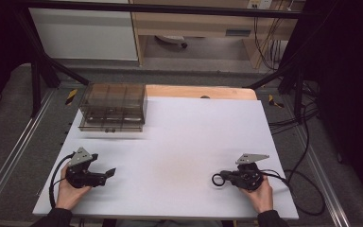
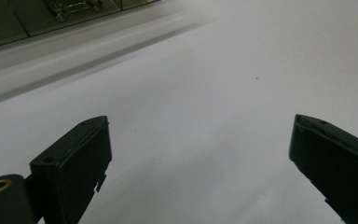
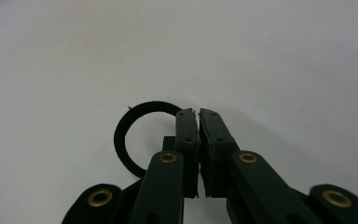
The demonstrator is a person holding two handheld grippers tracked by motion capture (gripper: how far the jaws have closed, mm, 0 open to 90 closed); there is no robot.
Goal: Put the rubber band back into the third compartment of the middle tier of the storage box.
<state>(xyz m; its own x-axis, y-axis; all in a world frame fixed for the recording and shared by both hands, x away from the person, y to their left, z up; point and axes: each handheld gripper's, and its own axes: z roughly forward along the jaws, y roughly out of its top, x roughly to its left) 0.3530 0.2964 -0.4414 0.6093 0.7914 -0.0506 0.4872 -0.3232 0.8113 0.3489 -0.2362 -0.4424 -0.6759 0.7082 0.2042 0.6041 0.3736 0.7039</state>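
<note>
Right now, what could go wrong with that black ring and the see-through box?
The right gripper pinches the black ring only at its rim, so the ring might twist or slip out onto the white table. The left gripper is wide open and holds nothing, so it can't catch the ring. The clear drawer box sits at the far left corner, a long carry away, and its drawers look shut, so the ring could bump the box.

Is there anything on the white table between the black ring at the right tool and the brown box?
Nothing visible stands between them. The black ring lies by the right tool; toward the brown box, bare white table.
</note>
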